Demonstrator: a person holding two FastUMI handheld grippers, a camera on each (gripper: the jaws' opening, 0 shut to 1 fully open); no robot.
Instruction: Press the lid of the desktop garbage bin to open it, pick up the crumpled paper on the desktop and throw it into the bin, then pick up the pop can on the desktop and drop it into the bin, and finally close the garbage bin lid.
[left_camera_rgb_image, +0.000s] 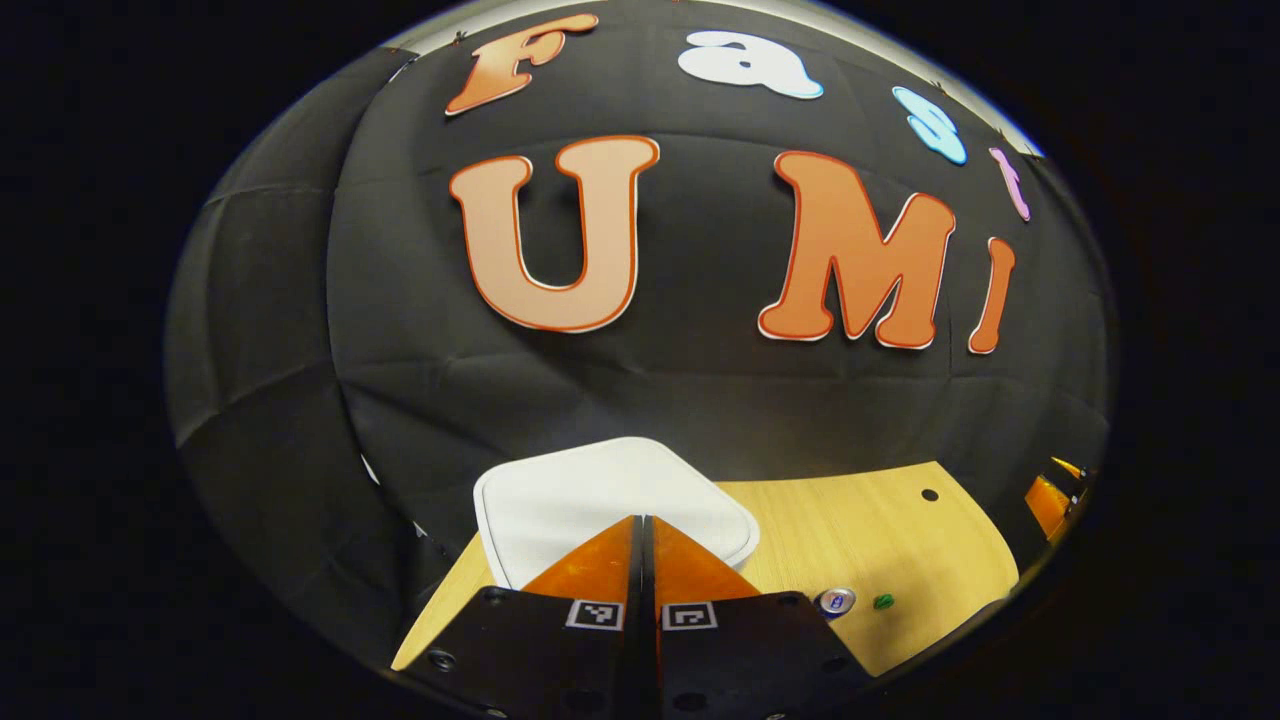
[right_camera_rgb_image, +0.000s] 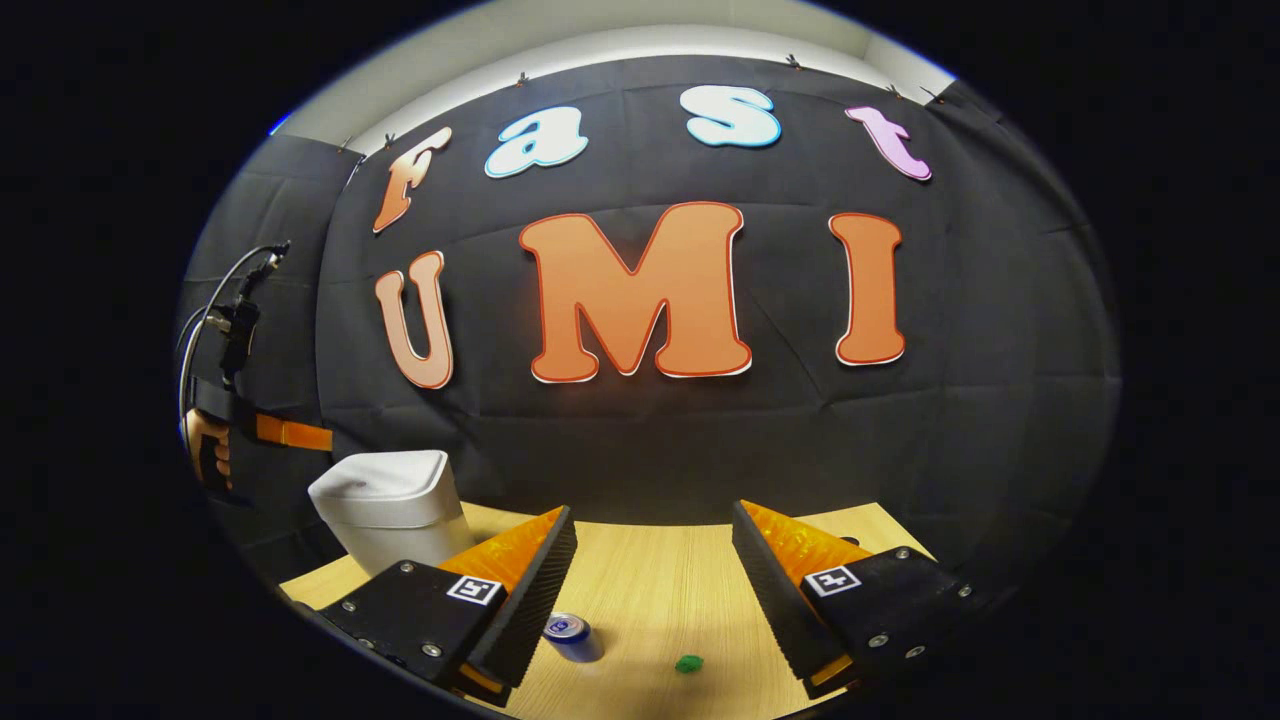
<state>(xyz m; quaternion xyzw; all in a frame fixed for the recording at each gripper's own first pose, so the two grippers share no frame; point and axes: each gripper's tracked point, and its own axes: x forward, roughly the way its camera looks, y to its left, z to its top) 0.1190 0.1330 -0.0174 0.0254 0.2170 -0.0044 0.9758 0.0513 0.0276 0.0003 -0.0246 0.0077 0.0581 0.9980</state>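
Note:
The white desktop bin (right_camera_rgb_image: 390, 505) stands at the table's left with its lid (left_camera_rgb_image: 600, 495) down. My left gripper (left_camera_rgb_image: 645, 522) is shut with nothing in it, its tips hovering just over the near part of the lid. In the right gripper view, the left gripper (right_camera_rgb_image: 320, 436) hangs above and to the left of the bin, held by a hand (right_camera_rgb_image: 205, 450). My right gripper (right_camera_rgb_image: 652, 512) is open and holds nothing. A blue pop can (right_camera_rgb_image: 572, 636) lies on the table below its left finger. A small green crumpled paper (right_camera_rgb_image: 688, 663) lies right of the can. Can (left_camera_rgb_image: 836, 601) and paper (left_camera_rgb_image: 883, 601) lie right of the bin.
The wooden table (right_camera_rgb_image: 660, 590) ends at the black cloth wall behind. It has a small dark hole (left_camera_rgb_image: 929, 495) near its far right corner. A cable (right_camera_rgb_image: 215, 300) loops up from the left gripper.

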